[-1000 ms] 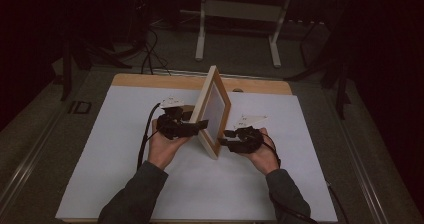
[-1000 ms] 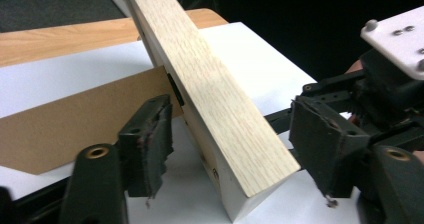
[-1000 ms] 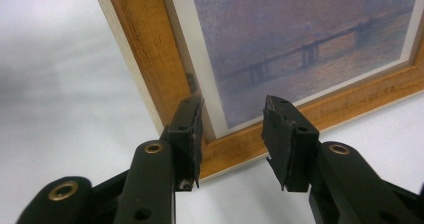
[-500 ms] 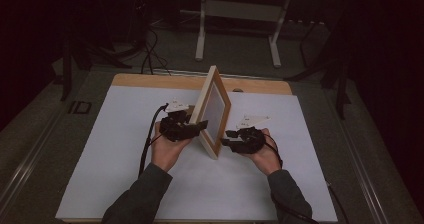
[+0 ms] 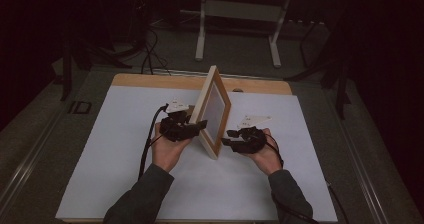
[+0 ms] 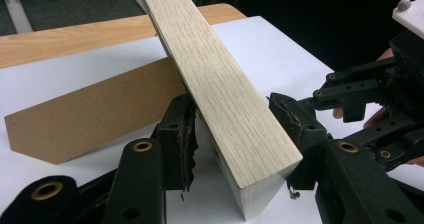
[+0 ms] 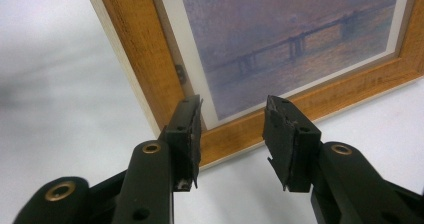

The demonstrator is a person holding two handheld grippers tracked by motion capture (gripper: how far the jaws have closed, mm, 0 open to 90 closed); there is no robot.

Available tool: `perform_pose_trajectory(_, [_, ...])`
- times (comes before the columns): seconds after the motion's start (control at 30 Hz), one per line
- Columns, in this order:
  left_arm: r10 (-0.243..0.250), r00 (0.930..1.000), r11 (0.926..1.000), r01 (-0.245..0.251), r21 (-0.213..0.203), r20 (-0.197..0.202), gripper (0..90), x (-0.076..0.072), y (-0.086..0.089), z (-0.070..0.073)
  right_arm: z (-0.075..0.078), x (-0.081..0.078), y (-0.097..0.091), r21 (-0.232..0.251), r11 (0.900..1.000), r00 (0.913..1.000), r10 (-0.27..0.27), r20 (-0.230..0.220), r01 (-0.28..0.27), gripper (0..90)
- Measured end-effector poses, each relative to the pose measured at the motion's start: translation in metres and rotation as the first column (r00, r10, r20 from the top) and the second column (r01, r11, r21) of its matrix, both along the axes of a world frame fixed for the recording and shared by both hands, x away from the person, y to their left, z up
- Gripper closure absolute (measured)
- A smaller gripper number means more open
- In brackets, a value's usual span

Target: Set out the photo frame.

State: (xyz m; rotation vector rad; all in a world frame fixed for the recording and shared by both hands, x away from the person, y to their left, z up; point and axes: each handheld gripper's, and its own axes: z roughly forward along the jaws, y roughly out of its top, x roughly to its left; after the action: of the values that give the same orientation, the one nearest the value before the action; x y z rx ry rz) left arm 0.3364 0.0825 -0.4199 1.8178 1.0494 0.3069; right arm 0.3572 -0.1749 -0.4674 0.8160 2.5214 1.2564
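Pale wood is what the left gripper (image 6: 240, 134) now has between its jaws: the near upright edge of the picture frame (image 5: 212, 111), which stands on its lower edge on the white sheet (image 5: 120, 149) that covers the table (image 5: 150, 80). A second ago these jaws stood much wider around that same edge; they have just been closing, and in the left gripper view both pads now lie against the two faces of the wooden bar, so I judge this a grip on the frame.

Behind the frame, on its back side, the brown cardboard stand (image 6: 95, 111) is folded out and rests on the sheet; it props the frame at a slight lean. In front of the frame, on the side of the printed picture (image 7: 295, 34), the right gripper (image 7: 232, 129) points at the lower corner with its jaws half apart; nothing is between them and the pads touch no wood; its opening has hardly altered. Both hands are at the same places beside the frame as one second ago; the left hand (image 5: 167, 151) is left of it, the right hand (image 5: 262, 151) right of it.

My judgement: the frame is now secured from one side, so it can be steadied, lifted or turned; the right gripper probably must close on the front border next.
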Motion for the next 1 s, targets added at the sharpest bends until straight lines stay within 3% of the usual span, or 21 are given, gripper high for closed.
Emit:
perform_pose_trajectory(0.47, [0.040,0.9990,0.9991,-0.040,-0.012,-0.023,64.2,0.004,0.010,0.001,0.000,0.000,0.000,0.006,1.0000,1.0000,-0.002,0.001,0.002,57.9])
perform_pose_trajectory(0.6, [0.034,0.9988,0.9988,-0.035,-0.034,-0.036,66.0,0.009,0.017,0.000,0.001,0.000,0.000,0.002,1.0000,1.0000,-0.001,0.003,0.001,57.9])
perform_pose_trajectory(0.87, [0.022,0.9987,0.9990,-0.024,-0.037,-0.046,68.1,0.014,0.025,0.001,0.000,0.001,-0.002,0.000,1.0000,1.0000,-0.003,0.008,0.003,57.9])
perform_pose_trajectory(1.0, [-0.008,0.9986,0.9993,0.006,-0.036,-0.052,68.5,0.018,0.031,0.001,0.000,0.001,-0.002,-0.001,1.0000,0.9999,-0.005,0.009,0.005,57.9])
